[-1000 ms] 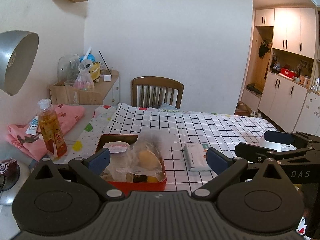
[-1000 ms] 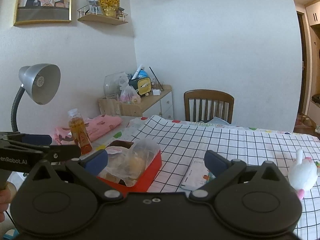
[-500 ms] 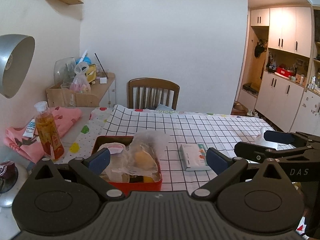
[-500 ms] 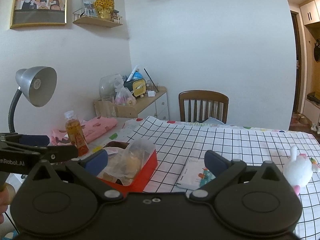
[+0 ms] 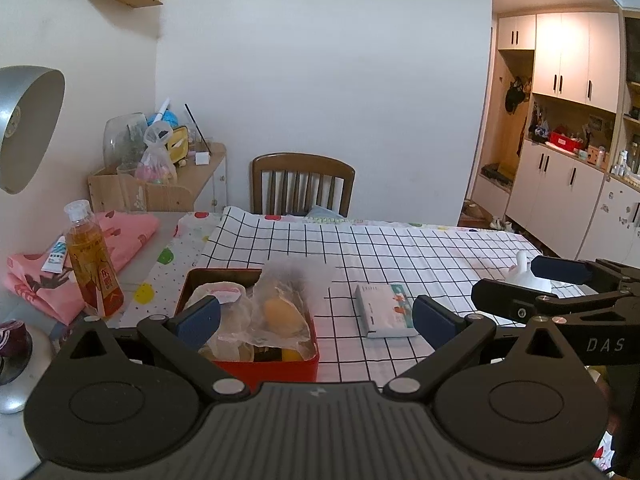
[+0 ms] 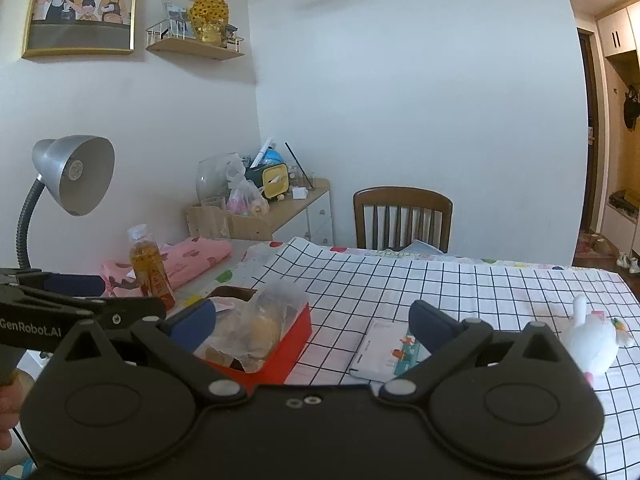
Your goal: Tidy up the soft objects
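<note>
fingers (image 5: 198, 317) wide apart — nothing held

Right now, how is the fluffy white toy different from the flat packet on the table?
The toy is puffy, white with pink bits; the packet is flat, rectangular and printed. The toy sits far right; the packet lies mid-table beside the red box. Both rest on the checked cloth, untouched.

On the table (image 5: 400, 248): tin (image 5: 256, 364) near the front, bags (image 5: 276, 312) inside it; packet (image 5: 384, 310) just right of the tin; plush (image 6: 592, 340) well apart, far right. Left of the tin, bottle (image 5: 92, 264), with folded cloth (image 5: 124, 232) behind it. Beyond the far edge, chair (image 5: 302, 184); cabinet (image 5: 200, 176) to its left.
</note>
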`<control>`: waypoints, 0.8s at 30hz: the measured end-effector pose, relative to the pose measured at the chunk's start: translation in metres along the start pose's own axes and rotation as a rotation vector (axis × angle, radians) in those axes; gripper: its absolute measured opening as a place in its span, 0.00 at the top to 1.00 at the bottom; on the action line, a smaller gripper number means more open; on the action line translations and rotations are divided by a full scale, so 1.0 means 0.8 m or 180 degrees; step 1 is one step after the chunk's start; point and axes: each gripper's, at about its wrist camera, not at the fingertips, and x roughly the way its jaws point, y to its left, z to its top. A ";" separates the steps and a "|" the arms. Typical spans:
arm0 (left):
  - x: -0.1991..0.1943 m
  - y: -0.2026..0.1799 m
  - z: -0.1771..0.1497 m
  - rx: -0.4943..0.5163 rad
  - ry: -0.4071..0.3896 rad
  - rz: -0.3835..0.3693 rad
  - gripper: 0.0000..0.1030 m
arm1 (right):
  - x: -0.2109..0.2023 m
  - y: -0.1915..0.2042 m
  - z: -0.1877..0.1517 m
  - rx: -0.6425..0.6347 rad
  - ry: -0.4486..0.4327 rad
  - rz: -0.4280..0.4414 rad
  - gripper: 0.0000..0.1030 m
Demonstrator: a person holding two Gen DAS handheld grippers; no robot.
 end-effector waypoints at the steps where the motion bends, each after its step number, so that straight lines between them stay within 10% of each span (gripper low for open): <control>1: 0.000 0.000 0.000 0.0003 0.0003 -0.0005 0.00 | 0.000 0.000 0.000 0.0008 0.0005 -0.0003 0.00; 24: 0.003 0.004 -0.001 0.0000 0.0026 -0.0033 0.00 | 0.004 0.004 -0.002 0.0056 0.0024 -0.0038 0.00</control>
